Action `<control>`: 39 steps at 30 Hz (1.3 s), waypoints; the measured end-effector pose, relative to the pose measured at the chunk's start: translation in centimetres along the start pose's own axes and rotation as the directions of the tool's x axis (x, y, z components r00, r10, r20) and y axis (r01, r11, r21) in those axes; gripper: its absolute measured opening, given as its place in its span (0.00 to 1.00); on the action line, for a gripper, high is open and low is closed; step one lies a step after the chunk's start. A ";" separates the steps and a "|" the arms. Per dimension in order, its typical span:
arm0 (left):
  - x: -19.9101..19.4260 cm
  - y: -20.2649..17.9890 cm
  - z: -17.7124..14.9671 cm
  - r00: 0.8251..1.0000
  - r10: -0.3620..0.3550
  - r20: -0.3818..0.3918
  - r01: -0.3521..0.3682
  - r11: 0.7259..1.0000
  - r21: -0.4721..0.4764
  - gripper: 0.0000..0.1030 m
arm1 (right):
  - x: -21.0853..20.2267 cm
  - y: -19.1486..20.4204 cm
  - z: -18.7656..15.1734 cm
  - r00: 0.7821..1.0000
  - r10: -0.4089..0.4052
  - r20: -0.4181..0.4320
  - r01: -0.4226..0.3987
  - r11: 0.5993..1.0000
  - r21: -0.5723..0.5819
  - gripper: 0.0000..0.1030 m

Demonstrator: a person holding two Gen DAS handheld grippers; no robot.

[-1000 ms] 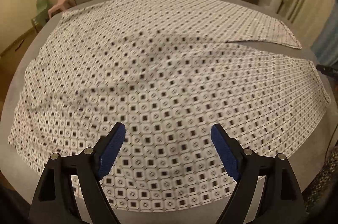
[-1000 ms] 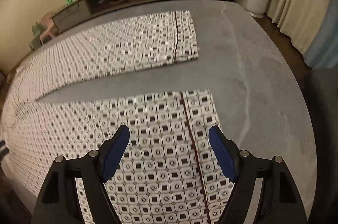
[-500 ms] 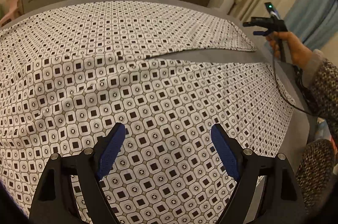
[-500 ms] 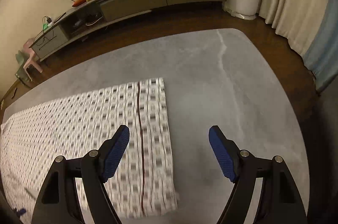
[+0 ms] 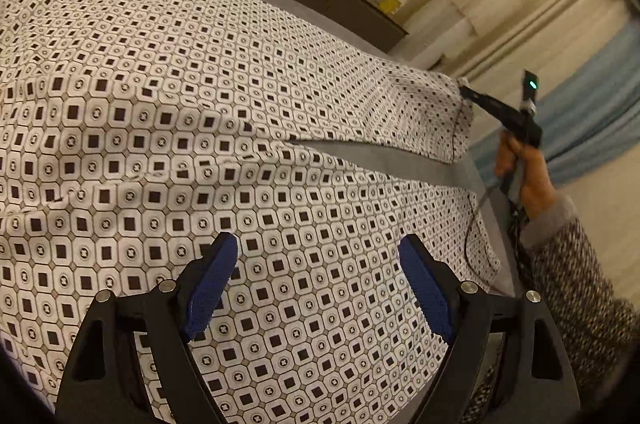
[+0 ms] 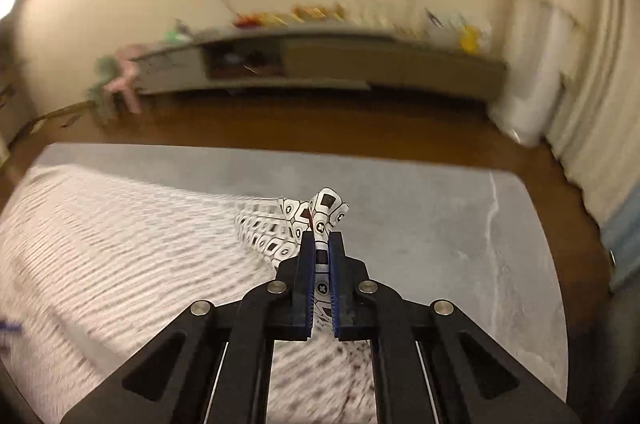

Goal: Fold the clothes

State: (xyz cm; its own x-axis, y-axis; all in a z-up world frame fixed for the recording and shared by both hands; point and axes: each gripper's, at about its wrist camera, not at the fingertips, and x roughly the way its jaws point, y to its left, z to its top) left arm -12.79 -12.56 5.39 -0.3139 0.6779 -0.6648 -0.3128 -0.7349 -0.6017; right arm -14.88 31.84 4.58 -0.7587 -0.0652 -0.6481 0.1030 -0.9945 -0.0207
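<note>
The patterned garment (image 5: 248,127) lies spread over the grey table (image 6: 440,216). The right hand-held gripper (image 6: 322,256) pinches a raised corner, apparently a leg hem, though blur obscures it. The left hand-held gripper (image 5: 320,288) hovers above the cloth, jaws wide, holding nothing.

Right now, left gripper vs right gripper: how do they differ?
The left gripper is open with nothing between its blue pads; the right gripper is shut on a corner of the patterned trousers. The left hovers over the near trouser leg; the right has lifted the far leg's hem off the grey table. Both have black frames.
</note>
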 end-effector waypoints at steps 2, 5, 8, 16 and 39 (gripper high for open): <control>-0.5 0.2 0.6 1.000 -0.005 0.021 0.006 0.999 -0.041 0.82 | -4.1 3.0 -2.5 0.999 0.048 0.024 -0.045 0.994 -0.095 0.07; -0.4 -0.1 1.8 0.999 -0.011 0.030 0.014 0.995 -0.095 0.82 | -7.3 5.6 -6.3 0.997 0.073 -0.013 -0.075 0.983 -0.165 0.07; 0.4 -1.1 3.5 0.998 -0.037 0.044 0.043 0.987 -0.153 0.82 | -8.8 6.9 -8.9 0.995 0.080 -0.055 -0.088 0.982 -0.170 0.07; 6.4 -0.2 7.6 1.000 -0.008 0.012 0.012 0.945 -0.326 0.83 | -9.8 8.0 -13.6 0.988 -0.025 -0.153 -0.019 0.960 -0.279 0.17; 12.4 -8.9 2.2 0.980 -0.141 -0.141 0.108 0.969 -0.221 0.83 | -10.7 1.8 -20.8 0.856 0.508 -0.092 -0.172 0.449 0.877 0.60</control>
State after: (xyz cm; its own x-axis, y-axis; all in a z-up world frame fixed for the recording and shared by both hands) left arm -15.83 2.43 3.50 -0.1372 0.7653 -0.6289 -0.1391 -0.6435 -0.7527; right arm 6.76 32.45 -4.36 -0.5380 -0.5536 -0.6356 -0.3868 -0.5079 0.7697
